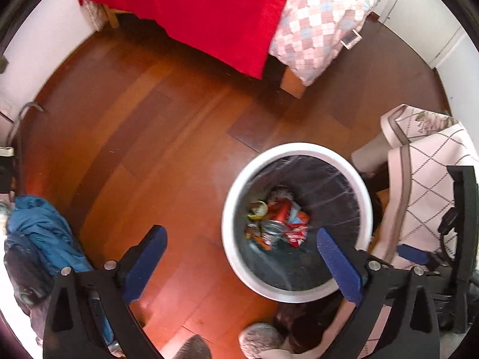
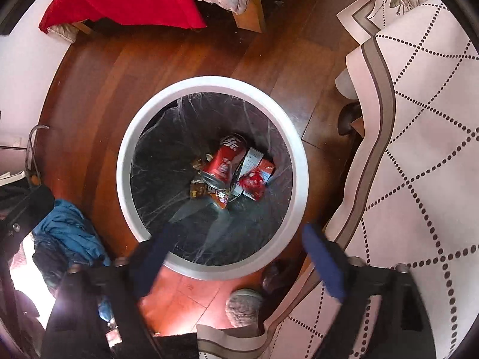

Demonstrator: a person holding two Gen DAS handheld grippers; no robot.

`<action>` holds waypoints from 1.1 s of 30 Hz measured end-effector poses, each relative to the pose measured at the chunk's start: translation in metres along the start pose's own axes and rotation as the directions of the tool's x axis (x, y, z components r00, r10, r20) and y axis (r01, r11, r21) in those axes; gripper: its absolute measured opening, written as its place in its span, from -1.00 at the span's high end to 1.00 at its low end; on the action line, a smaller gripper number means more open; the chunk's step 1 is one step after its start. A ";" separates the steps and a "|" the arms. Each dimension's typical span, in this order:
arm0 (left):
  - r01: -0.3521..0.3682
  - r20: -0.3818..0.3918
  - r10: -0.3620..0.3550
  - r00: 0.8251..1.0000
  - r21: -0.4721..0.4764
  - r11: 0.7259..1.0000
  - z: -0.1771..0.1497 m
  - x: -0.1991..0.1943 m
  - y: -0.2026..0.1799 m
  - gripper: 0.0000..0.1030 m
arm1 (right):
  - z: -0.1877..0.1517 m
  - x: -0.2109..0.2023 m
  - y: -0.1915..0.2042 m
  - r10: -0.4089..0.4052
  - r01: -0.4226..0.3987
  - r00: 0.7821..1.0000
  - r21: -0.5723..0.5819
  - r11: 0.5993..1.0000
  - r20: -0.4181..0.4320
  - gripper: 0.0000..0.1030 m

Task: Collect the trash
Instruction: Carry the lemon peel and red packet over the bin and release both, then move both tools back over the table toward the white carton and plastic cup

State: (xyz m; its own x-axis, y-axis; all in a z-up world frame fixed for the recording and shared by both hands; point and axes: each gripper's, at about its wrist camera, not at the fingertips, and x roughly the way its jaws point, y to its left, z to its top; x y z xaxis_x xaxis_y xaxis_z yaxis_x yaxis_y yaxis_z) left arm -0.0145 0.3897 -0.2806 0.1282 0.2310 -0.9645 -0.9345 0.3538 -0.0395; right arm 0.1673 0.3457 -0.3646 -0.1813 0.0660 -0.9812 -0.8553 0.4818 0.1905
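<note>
A round white trash bin (image 2: 209, 82) with a dark liner stands on the wooden floor, seen from above. Inside lie a red soda can (image 2: 223, 161), a red snack packet (image 2: 256, 181), a small white carton and scraps. My right gripper (image 2: 236, 239) is open and empty, hovering over the bin's near rim. In the left wrist view the bin (image 1: 236, 185) is right of centre with the same trash (image 1: 277, 221) inside. My left gripper (image 1: 241, 239) is open and empty above the floor and the bin's left side. The right gripper (image 1: 413, 254) shows there at the right edge.
A bed with a red blanket (image 1: 209, 9) and checked pillow (image 1: 317, 24) lies beyond. A table with a white dotted cloth (image 2: 419, 149) stands at the right. Blue clothing (image 2: 71, 233) is piled at the left. Grey slippers (image 2: 244, 306) are near the bottom.
</note>
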 end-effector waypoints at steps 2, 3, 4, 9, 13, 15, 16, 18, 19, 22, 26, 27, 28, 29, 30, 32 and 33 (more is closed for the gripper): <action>-0.026 0.017 0.026 1.000 -0.001 1.000 -0.004 -0.005 0.002 -1.00 | -0.001 -0.001 0.002 -0.023 0.023 1.000 -0.006 1.000 0.004 -1.00; -0.033 0.026 0.034 0.999 -0.003 0.999 -0.006 -0.007 0.004 -1.00 | -0.004 -0.005 0.003 -0.034 0.034 0.999 -0.009 0.999 0.011 -1.00; -0.038 0.037 0.038 0.999 -0.002 0.999 -0.008 -0.011 0.005 -1.00 | -0.007 -0.009 0.004 -0.034 0.035 0.999 -0.013 0.999 0.015 -1.00; -0.059 0.073 0.060 0.996 -0.010 0.998 -0.015 -0.031 0.011 -1.00 | -0.016 -0.029 0.016 -0.064 0.066 0.997 -0.037 0.997 0.053 -1.00; -0.072 0.109 0.073 0.991 -0.009 0.997 -0.021 -0.055 0.014 -1.00 | -0.022 -0.052 0.019 -0.068 0.072 0.993 -0.041 0.997 0.096 -1.00; -0.076 0.127 0.076 0.989 -0.005 0.997 -0.024 -0.068 0.013 -1.00 | -0.028 -0.067 0.018 -0.057 0.062 0.992 -0.039 0.997 0.116 -1.00; -0.076 0.138 0.075 0.988 -0.002 0.997 -0.027 -0.076 0.012 -1.00 | -0.031 -0.074 0.018 -0.051 0.056 0.991 -0.039 0.998 0.127 -1.00; -0.074 0.163 0.073 0.984 0.003 0.997 -0.031 -0.092 0.010 -1.00 | -0.039 -0.091 0.018 -0.042 0.048 0.987 -0.041 0.998 0.154 -1.00; -0.073 0.175 0.070 0.982 0.008 0.997 -0.034 -0.100 0.008 -1.00 | -0.042 -0.097 0.019 -0.038 0.045 0.985 -0.041 0.998 0.166 -1.00; -0.065 0.208 0.060 0.976 0.021 0.998 -0.042 -0.123 0.001 -1.00 | -0.057 -0.125 0.019 -0.023 0.034 0.976 -0.046 0.998 0.215 -1.00; -0.052 0.253 0.041 0.967 0.036 0.998 -0.053 -0.154 -0.007 -1.00 | -0.078 -0.164 0.015 0.006 0.008 0.960 -0.050 0.999 0.281 -1.00; -0.048 0.264 0.036 0.964 0.042 0.998 -0.057 -0.162 -0.010 -1.00 | -0.084 -0.174 0.013 0.012 0.003 0.954 -0.051 0.999 0.298 -1.00; -0.044 0.276 0.029 0.961 0.048 0.998 -0.060 -0.171 -0.013 -1.00 | -0.090 -0.184 0.012 0.019 -0.003 0.949 -0.053 0.999 0.315 -1.00; -0.040 0.287 0.023 0.958 0.054 0.998 -0.064 -0.180 -0.015 -1.00 | -0.095 -0.194 0.010 0.030 -0.012 0.943 -0.055 0.998 0.331 -1.00; -0.038 0.300 0.019 0.954 0.059 0.998 -0.067 -0.189 -0.019 -1.00 | -0.103 -0.206 0.008 0.040 -0.020 0.935 -0.058 0.998 0.352 -1.00; -0.038 0.319 0.017 0.947 0.061 0.997 -0.073 -0.202 -0.024 -1.00 | -0.115 -0.223 0.006 0.053 -0.032 0.923 -0.062 0.998 0.381 -1.00; -0.040 0.326 0.018 0.945 0.061 0.997 -0.077 -0.209 -0.027 -1.00 | -0.123 -0.234 0.003 0.068 -0.046 0.914 -0.064 0.997 0.401 -1.00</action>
State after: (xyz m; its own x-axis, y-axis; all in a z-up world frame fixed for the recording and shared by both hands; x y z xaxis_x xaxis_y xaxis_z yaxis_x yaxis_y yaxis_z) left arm -0.0416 0.2624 -0.0980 0.2126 0.5202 -0.8272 -0.9168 0.3991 0.0154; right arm 0.1475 0.2242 -0.1304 -0.0295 0.4433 -0.8959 -0.8752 0.4215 0.2374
